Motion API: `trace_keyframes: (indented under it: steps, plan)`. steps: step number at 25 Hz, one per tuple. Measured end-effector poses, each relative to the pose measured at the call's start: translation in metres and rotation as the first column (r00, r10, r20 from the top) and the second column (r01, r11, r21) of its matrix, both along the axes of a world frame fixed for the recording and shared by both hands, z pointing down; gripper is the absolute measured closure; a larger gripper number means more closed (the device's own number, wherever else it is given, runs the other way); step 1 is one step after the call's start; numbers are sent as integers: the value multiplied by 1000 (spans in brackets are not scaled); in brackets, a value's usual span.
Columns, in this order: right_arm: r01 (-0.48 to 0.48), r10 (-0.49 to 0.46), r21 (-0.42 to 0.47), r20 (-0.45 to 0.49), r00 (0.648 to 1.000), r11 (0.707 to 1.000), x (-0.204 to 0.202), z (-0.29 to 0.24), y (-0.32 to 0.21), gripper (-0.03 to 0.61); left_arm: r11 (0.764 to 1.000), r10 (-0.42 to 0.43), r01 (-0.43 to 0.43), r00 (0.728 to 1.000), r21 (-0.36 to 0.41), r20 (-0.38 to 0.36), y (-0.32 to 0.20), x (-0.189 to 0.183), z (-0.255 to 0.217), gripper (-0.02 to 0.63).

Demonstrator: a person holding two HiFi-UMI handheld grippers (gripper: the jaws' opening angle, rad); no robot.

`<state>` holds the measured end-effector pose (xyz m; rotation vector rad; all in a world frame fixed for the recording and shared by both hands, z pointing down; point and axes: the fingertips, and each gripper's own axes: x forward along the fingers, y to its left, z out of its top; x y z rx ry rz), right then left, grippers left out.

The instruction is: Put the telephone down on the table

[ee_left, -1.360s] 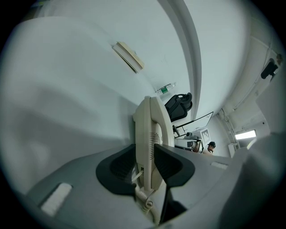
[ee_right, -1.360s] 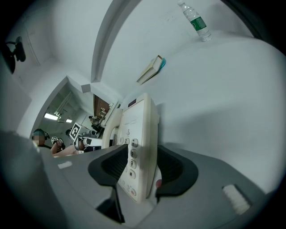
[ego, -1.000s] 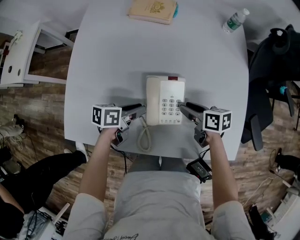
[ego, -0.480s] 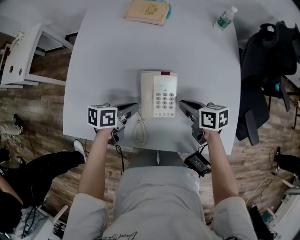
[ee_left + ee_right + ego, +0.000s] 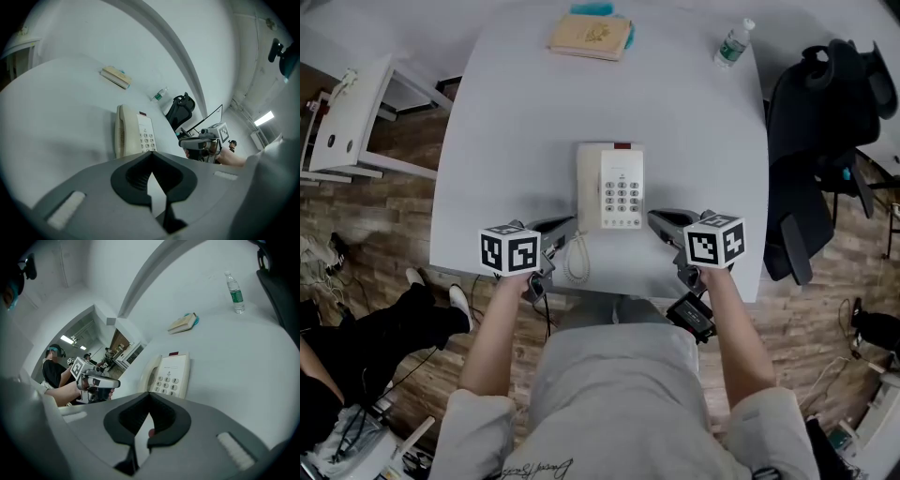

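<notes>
The cream telephone (image 5: 610, 186) lies flat on the white table (image 5: 516, 141), handset on its left side, coiled cord (image 5: 577, 259) trailing toward the near edge. My left gripper (image 5: 565, 225) hovers near the phone's near-left corner, apart from it. My right gripper (image 5: 656, 217) hovers off the near-right corner, also apart. Both sets of jaws have just been closing, have met, and hold nothing. In the left gripper view the shut left gripper (image 5: 151, 157) points at the telephone (image 5: 133, 136). The right gripper view shows the right gripper (image 5: 150, 397) shut below the telephone (image 5: 169, 375).
A tan book (image 5: 591, 36) and a plastic water bottle (image 5: 732, 42) lie at the table's far edge. A black office chair (image 5: 816, 141) stands to the right, a white side stand (image 5: 347, 122) to the left. Another person's legs (image 5: 375, 328) are at the lower left.
Both grippers drew back from the telephone's sides toward the near table edge and lifted, and their jaws went from wide open to shut. The telephone stayed on the table.
</notes>
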<state>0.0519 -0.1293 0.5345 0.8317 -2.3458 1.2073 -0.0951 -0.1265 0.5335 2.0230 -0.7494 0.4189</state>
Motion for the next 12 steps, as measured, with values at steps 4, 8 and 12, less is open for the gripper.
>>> trace_keyframes:
  steps: [4, 8, 12]
  plan:
    - [22, -22, -3, 7, 1000, 1000, -1, -4, 16, 572, 1000, -1, 0, 1000, 23, 14, 14, 4, -9, 597]
    - [45, -45, 24, -10, 999, 999, -3, -12, 28, 572, 997, -15, 12, 999, 70, 33, 24, 10, -23, 597]
    - [71, -69, 40, -39, 997, 997, -4, -13, 36, 572, 994, -55, 52, 998, 97, 31, 34, 16, -30, 597]
